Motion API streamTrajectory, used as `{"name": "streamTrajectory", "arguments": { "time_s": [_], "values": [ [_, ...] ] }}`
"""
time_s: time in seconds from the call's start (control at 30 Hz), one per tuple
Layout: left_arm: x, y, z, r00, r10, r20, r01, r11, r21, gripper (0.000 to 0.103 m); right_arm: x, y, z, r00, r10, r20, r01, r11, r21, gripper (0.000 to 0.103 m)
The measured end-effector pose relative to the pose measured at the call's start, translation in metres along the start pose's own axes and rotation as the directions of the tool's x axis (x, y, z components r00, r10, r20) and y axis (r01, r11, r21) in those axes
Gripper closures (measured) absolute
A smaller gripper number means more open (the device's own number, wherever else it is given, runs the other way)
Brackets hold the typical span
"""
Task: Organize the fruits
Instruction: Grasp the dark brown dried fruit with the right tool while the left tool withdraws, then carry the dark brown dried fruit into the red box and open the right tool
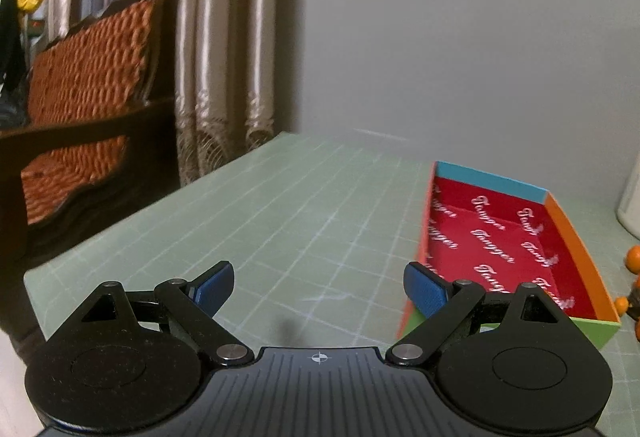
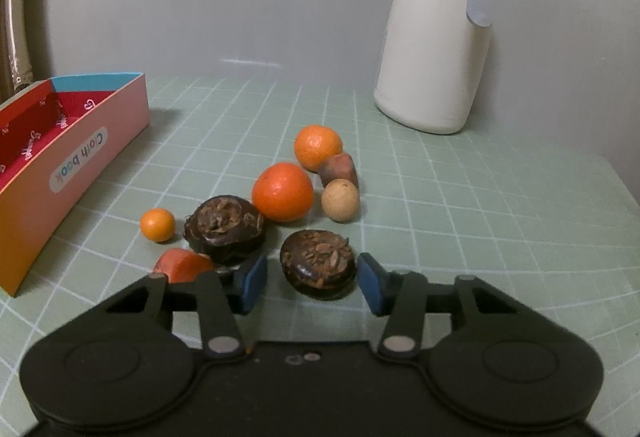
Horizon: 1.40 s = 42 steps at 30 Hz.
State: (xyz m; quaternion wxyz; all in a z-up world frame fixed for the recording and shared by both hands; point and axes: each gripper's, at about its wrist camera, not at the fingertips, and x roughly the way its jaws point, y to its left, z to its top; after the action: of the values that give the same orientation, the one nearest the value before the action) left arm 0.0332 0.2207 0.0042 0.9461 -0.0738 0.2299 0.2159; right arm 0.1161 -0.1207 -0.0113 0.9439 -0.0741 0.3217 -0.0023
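Several fruits lie together on the green grid mat [image 2: 460, 221]: two dark brown husked fruits [image 2: 224, 233], two oranges [image 2: 282, 191], a small orange [image 2: 157, 224], a tan round fruit [image 2: 340, 200], a brownish one [image 2: 339, 167] and a reddish piece [image 2: 182, 265]. My right gripper [image 2: 312, 277] straddles the nearer dark fruit [image 2: 318, 265]. A thin gap shows at the left pad, so it is open. The colourful cardboard box [image 2: 100, 141] stands to the left, red inside. My left gripper [image 1: 320, 285] hangs open over bare mat, beside the box [image 1: 576, 249].
A cream thermos jug [image 2: 436, 37] stands at the back right against the grey wall. Beyond the mat's left edge are a dark wooden bench with orange cushions [image 1: 88, 77] and a curtain [image 1: 224, 37]. An orange [image 1: 634, 257] shows at the left wrist view's right edge.
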Motion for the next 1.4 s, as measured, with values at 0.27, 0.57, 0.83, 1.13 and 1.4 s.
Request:
{"name": "streamTrajectory", "arguments": {
  "time_s": [0.27, 0.57, 0.83, 1.13, 1.4],
  "values": [
    [0.006, 0.016, -0.001, 1.000, 0.029, -0.010, -0.029, 0.999, -0.032, 0.012, -0.013, 0.006, 0.000, 0.999, 0.009, 0.035, -0.008, 1.000, -0.013, 0.063],
    [0.005, 0.029, -0.003, 0.998, 0.053, -0.015, -0.053, 0.998, -0.032, 0.012, -0.047, 0.035, 0.009, 0.988, 0.092, 0.128, -0.086, 0.995, -0.046, 0.063],
    [0.004, 0.043, -0.005, 0.997, 0.075, -0.019, -0.076, 0.997, -0.027, 0.012, -0.071, 0.083, 0.021, 0.946, 0.219, 0.238, -0.201, 0.975, -0.097, 0.063],
    [0.000, 0.065, -0.006, 0.995, 0.099, -0.024, -0.099, 0.995, -0.024, 0.012, -0.073, 0.133, 0.028, 0.914, 0.316, 0.256, -0.294, 0.948, -0.121, 0.063],
    [0.002, 0.077, -0.007, 0.994, 0.105, -0.034, -0.106, 0.994, -0.026, 0.012, -0.068, 0.190, 0.026, 0.888, 0.399, 0.229, -0.367, 0.914, -0.173, 0.063]
  ]
}}
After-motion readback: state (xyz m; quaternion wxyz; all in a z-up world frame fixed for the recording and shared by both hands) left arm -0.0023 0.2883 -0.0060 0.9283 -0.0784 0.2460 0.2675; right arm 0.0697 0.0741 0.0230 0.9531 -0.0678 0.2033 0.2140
